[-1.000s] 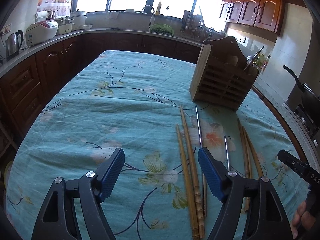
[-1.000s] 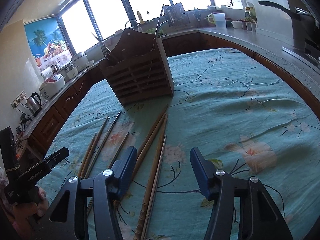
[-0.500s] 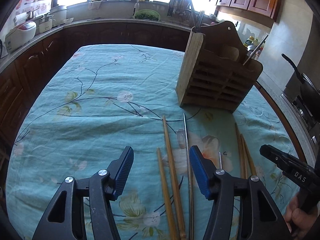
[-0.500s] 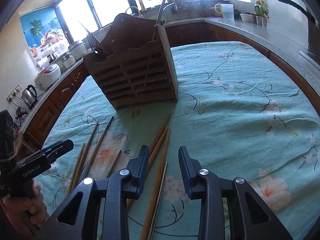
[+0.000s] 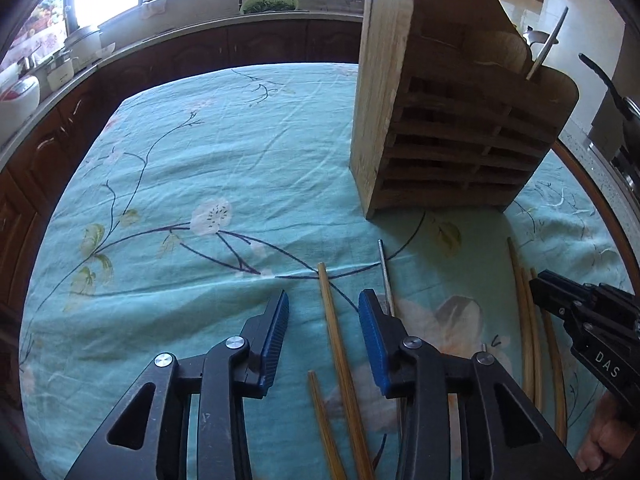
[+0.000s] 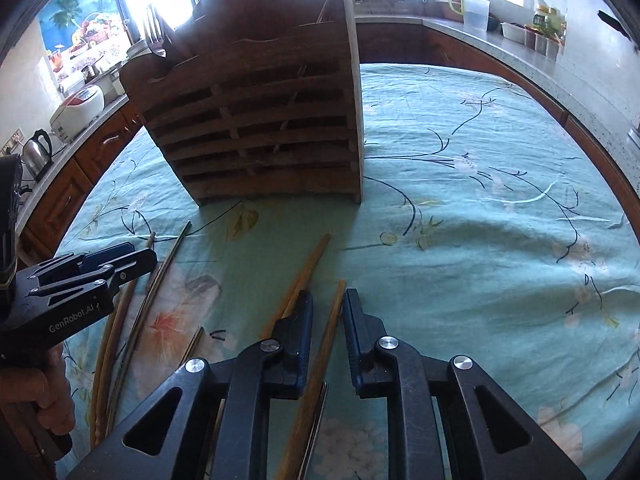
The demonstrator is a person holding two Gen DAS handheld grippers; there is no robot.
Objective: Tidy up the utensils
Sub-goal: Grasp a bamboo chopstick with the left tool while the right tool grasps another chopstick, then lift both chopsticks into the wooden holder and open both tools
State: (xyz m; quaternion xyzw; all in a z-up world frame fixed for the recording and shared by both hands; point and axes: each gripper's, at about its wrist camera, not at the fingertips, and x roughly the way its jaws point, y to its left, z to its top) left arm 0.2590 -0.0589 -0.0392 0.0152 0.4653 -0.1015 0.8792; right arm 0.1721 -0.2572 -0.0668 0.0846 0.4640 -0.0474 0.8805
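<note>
Several wooden chopsticks and a metal one [image 5: 385, 276] lie on the teal flowered tablecloth [image 5: 208, 168] in front of a slatted wooden utensil holder [image 5: 452, 140]. My left gripper [image 5: 324, 300] hangs low over the cloth, its jaws closing around one wooden chopstick [image 5: 334, 328], with the pads clear of it. My right gripper [image 6: 328, 298] straddles another wooden chopstick [image 6: 333, 316]; its jaws are closing to a narrow gap, and the blue pads do not press on the stick. The holder [image 6: 260, 120] has a fork and a few utensils standing in it.
Two more wooden chopsticks [image 6: 308, 264] lie just left of the right gripper. Further chopsticks [image 5: 524, 320] lie at the right of the left wrist view. A kettle [image 6: 36, 152] and rice cooker [image 6: 80, 108] stand on the counter, and a pan [image 5: 616, 92] sits at the right.
Both grippers have moved forward toward the holder and lower over the cloth. Both pairs of jaws have narrowed, each around a wooden chopstick.
</note>
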